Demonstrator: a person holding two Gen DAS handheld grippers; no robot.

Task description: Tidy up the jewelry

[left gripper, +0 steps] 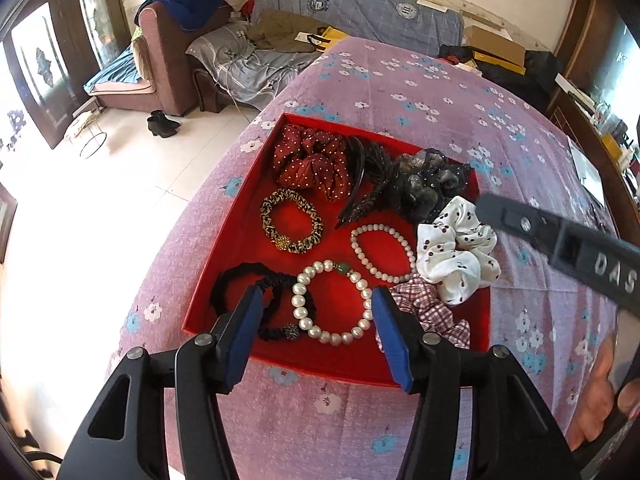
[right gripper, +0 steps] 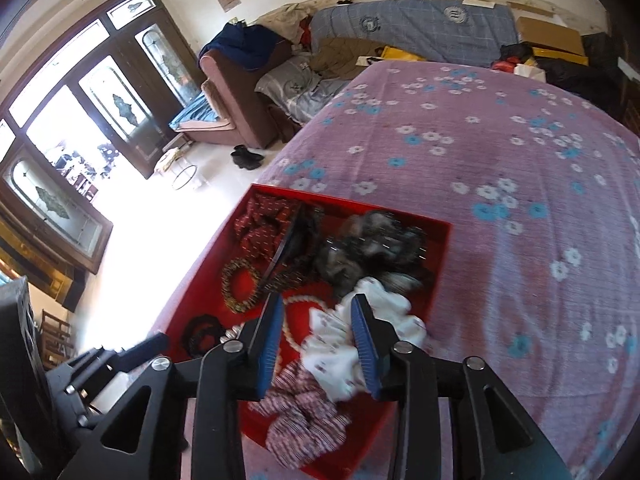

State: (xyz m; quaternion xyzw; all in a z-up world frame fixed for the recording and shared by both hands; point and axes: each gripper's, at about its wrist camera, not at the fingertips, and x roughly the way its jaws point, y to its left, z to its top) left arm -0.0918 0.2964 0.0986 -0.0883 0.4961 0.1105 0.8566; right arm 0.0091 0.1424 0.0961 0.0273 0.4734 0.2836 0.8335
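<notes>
Your left tongs [left gripper: 316, 304] and right tongs [right gripper: 318, 312] both hang open and hold nothing, because the bracelets and hair ties already lie in the red tray [left gripper: 240, 236] at the bed's [left gripper: 400, 92] near corner.

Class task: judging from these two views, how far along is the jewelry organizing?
Nearly finished. Done: bracelets and scrunchies all lie inside the red tray. In hand: nothing; the left hand-held gripper and right hand-held gripper are open. Left: no loose pieces visible on the bedspread.

Left gripper [left gripper: 316, 312] and right gripper [right gripper: 318, 326] (both angled downward), jaws parted, empty.
</notes>
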